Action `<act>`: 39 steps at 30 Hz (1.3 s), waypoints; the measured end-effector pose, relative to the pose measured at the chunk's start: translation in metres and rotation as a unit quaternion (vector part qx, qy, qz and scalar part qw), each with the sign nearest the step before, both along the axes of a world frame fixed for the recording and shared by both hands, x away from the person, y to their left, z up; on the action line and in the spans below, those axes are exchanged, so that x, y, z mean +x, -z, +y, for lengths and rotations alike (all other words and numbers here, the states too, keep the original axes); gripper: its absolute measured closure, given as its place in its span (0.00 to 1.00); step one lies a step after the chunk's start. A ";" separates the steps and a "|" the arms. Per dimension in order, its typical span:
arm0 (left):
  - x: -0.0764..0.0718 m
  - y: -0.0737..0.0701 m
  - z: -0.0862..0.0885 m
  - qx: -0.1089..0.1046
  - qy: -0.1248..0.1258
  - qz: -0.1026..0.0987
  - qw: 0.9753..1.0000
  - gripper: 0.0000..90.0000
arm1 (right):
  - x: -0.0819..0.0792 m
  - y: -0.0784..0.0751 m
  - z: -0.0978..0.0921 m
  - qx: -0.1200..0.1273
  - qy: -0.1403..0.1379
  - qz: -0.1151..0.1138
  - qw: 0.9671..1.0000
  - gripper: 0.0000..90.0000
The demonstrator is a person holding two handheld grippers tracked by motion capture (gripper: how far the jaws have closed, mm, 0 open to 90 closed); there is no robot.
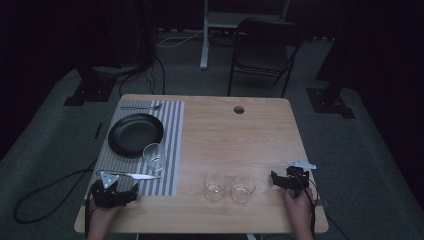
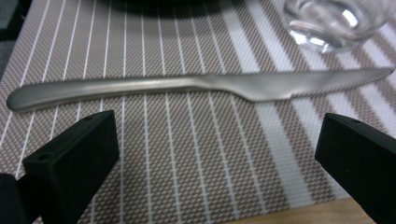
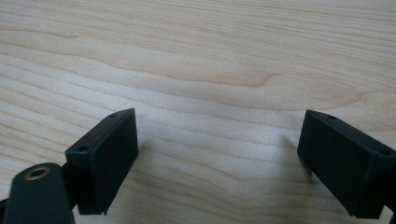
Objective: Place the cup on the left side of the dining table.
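Note:
A striped placemat (image 1: pixel 172 145) covers the table's left side. On it lie a black plate (image 1: pixel 135 134), a fork (image 1: pixel 142 106) at the far edge, a clear glass (image 1: pixel 154 157) and a knife (image 1: pixel 135 175). My left gripper (image 1: pixel 116 192) rests open at the mat's near edge; the knife (image 2: pixel 187 87) lies crosswise just beyond its jaws, the glass (image 2: pixel 334 21) past it. Two more glasses (image 1: pixel 215 186) (image 1: pixel 243 187) stand on bare wood near the front. My right gripper (image 1: pixel 284 181) sits open at the front right, and its jaws (image 3: pixel 217 154) hover over bare wood.
The wooden table (image 1: pixel 235 135) has a round cable hole (image 1: pixel 239 109) at the far edge. A black folding chair (image 1: pixel 263 50) stands behind the table. A cable (image 1: pixel 45 192) trails off the left side onto the floor.

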State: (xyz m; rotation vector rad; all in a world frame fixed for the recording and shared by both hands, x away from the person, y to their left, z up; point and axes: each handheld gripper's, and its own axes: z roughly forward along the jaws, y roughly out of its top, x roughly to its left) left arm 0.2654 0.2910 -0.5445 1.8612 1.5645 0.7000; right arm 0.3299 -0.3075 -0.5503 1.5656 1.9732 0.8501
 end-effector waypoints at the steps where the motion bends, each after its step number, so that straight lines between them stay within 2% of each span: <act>1: 0.000 0.000 0.002 -0.003 -0.004 0.002 1.000 0.00 | 0.000 0.000 0.000 0.000 0.000 0.000 1.000 0.13; 5: 0.001 0.000 0.006 -0.005 -0.012 0.013 1.000 0.00 | 0.000 0.000 0.000 0.000 0.000 0.000 1.000 0.13; 7: 0.003 0.002 0.008 0.001 -0.018 0.032 0.999 0.00 | 0.000 0.000 0.000 0.000 0.000 0.000 1.000 0.13; 15: 0.004 0.002 0.010 0.003 -0.016 0.033 0.999 0.00 | 0.000 0.000 0.000 0.000 0.000 0.000 1.000 0.13; 23: 0.002 0.002 0.015 0.004 0.013 0.032 0.999 0.00 | 0.000 0.000 0.000 0.000 0.000 0.000 1.000 0.13; 39: 0.002 0.002 0.016 0.004 0.018 0.032 0.999 0.00 | 0.000 0.000 0.000 0.000 0.000 0.000 1.000 0.13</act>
